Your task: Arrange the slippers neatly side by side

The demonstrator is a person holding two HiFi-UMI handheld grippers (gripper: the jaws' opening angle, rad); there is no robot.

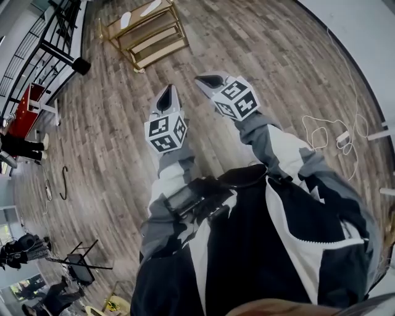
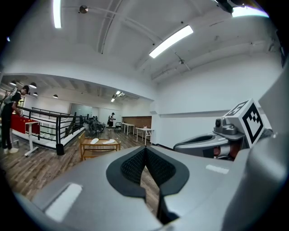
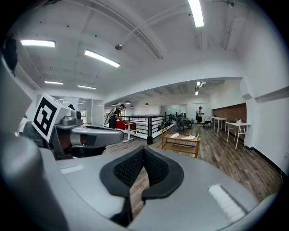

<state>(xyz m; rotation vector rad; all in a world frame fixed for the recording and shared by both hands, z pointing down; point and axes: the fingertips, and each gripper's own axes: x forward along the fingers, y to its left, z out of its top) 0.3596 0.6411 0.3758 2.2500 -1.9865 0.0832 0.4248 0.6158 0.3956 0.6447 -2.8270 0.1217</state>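
Two white slippers lie on top of a low wooden rack several steps ahead of me. In the left gripper view the pair rests on that rack; in the right gripper view it shows as slippers on the rack. My left gripper and right gripper are held side by side in the air above the floor, far from the rack. Both are shut with nothing between the pads.
Wooden floor stretches between me and the rack. A black railing with a round post base runs along the left, with a person at a red table beyond it. White cables lie on the floor at right. White tables stand by the far wall.
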